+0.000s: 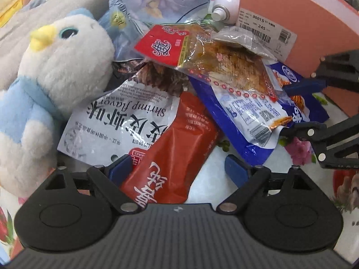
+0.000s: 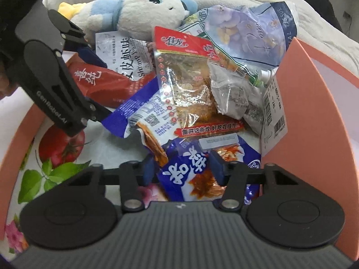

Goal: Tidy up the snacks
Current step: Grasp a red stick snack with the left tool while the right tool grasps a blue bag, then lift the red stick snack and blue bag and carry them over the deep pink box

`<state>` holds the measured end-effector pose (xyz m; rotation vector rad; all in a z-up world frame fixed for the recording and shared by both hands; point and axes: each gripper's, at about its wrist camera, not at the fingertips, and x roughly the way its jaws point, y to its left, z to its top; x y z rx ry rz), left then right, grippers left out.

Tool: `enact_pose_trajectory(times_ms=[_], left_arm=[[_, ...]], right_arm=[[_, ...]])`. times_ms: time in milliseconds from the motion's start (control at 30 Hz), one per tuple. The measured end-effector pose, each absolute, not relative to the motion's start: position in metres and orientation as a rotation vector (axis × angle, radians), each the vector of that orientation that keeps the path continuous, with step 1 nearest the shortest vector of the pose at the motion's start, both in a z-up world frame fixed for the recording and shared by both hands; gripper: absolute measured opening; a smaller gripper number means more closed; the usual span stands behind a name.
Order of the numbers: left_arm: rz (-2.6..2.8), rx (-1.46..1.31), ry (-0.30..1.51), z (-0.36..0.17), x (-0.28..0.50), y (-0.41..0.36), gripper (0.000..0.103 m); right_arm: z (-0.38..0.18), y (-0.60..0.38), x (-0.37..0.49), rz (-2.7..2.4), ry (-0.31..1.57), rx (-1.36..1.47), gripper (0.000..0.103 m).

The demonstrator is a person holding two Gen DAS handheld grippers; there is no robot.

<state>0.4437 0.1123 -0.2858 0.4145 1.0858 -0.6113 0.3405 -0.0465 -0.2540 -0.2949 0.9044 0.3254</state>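
A pile of snack packets lies on a floral cloth. My left gripper [image 1: 179, 168] is open around the near end of a red pouch [image 1: 175, 148], which also shows in the right wrist view [image 2: 105, 83]. My right gripper [image 2: 182, 170] is open around the end of a blue packet [image 2: 193, 174], which also shows in the left wrist view [image 1: 244, 112]. A clear packet with a red header [image 1: 202, 53] lies on top of the pile, with a white shrimp-flavor bag [image 1: 116, 121] under it. The right gripper shows at the left wrist view's right edge [image 1: 300, 107].
A white and blue plush toy [image 1: 56, 71] lies left of the pile. A pink box [image 1: 291, 13] with a barcode label stands on the right. A tissue pack [image 1: 157, 2] and a white spray bottle [image 1: 226, 6] lie behind the pile.
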Motion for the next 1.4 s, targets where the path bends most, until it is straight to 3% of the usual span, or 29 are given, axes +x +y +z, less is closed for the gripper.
enact_pose_trajectory(times_ms=[133,400,933,1100,1400], left_arm=[[-0.587,0.386,1.093,-0.281,0.431,0.112,0.076],[-0.531,0.338,1.128,-0.272,0.402,0.112,0.048],[-0.252,0.03,1.152,-0.267,0.326,0.113,0.038],[-0.169,-0.113,1.127,-0.257,0.301,0.114,0.028],[-0.087,-0.288,1.072,-0.252,0.258,0.102,0.02]], right_arm=[[-0.25,-0.047,0.335,0.324,0.9,-0.318,0.038],[-0.24,-0.048,0.306,0.367,0.912,-0.318,0.033],[-0.218,-0.059,0.256,0.413,0.937,-0.243,0.022],[-0.206,-0.067,0.253,0.397,0.927,-0.198,0.019],[-0.185,-0.082,0.232,0.379,0.929,-0.111,0.018]])
